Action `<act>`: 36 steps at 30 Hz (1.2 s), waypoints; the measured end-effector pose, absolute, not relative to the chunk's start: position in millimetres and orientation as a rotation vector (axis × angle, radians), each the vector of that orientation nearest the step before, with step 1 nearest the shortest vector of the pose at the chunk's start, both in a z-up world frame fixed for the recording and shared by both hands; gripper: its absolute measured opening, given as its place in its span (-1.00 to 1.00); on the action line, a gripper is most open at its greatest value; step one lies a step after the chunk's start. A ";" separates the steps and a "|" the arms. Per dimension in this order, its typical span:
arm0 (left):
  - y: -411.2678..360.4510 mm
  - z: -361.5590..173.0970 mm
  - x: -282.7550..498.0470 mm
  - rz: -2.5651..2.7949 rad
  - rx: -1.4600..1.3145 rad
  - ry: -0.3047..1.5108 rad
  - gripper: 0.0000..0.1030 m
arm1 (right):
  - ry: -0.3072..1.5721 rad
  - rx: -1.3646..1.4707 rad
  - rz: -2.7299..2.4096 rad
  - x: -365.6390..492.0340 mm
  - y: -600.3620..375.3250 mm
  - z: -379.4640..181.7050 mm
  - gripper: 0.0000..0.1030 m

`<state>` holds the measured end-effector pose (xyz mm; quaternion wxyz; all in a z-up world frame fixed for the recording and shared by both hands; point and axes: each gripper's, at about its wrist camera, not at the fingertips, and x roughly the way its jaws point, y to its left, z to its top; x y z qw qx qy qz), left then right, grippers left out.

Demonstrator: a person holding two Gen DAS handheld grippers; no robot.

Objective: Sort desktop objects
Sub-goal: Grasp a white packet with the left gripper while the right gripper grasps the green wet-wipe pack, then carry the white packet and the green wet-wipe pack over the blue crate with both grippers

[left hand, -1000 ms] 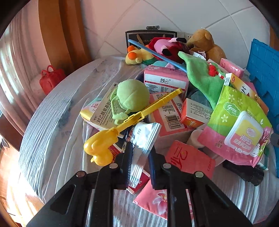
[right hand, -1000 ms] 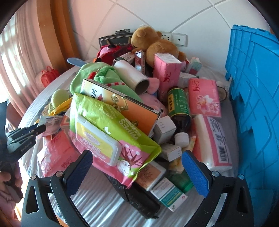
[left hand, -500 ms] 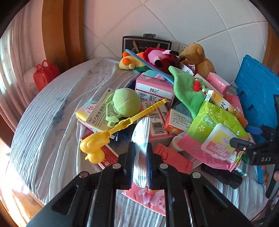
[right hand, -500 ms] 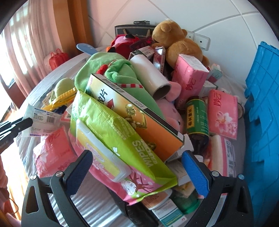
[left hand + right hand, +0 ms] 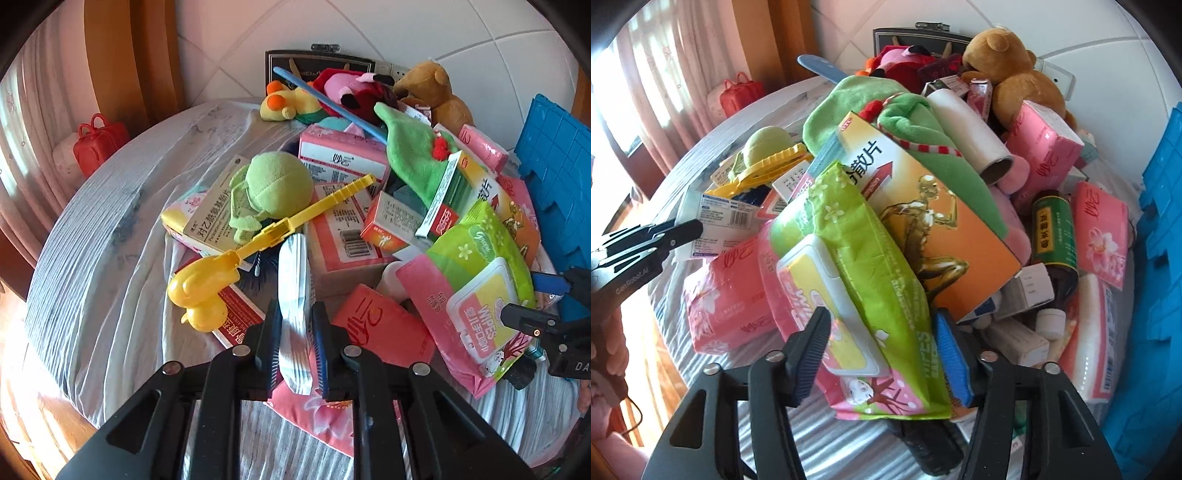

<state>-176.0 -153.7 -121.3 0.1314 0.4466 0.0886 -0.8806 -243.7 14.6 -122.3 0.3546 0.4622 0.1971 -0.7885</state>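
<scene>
A round table draped in a white striped cloth [image 5: 92,280] carries a heap of soft toys, boxes and packets. At its right edge stands a blue plastic crate [image 5: 1160,258]. A brown plush teddy bear [image 5: 1008,70] sits at the back of the heap, against the tiled wall. A large orange and yellow cardboard box printed with a golden figure [image 5: 923,206] leans across the middle, resting on a green and pink soft pack of wet wipes with a yellow lid [image 5: 857,295]. A round green plush toy [image 5: 277,184] lies on a medicine box towards the left, with a yellow plastic toy grabber [image 5: 236,258] lying just beside it. The right gripper [image 5: 882,360] has its jaws closing around the lower end of the wipes pack, the pads at or near its sides; contact cannot be told. The left gripper [image 5: 295,343] is clamped on a flat white sachet [image 5: 293,291], held edge-on above the heap's near side.
</scene>
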 end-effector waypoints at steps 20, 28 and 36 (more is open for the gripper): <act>-137.0 -52.7 -149.3 -2.665 1.031 0.225 -0.71 | 0.538 1.010 -2.075 -209.6 3.7 -80.7 -0.81; -113.8 -7.4 -149.2 -2.786 0.906 0.225 -0.71 | 0.536 0.838 -2.166 -195.7 7.9 -22.3 -0.86; -68.8 32.6 -167.9 -2.918 0.811 0.147 -0.71 | 0.500 0.722 -2.327 -204.3 37.1 36.1 -0.87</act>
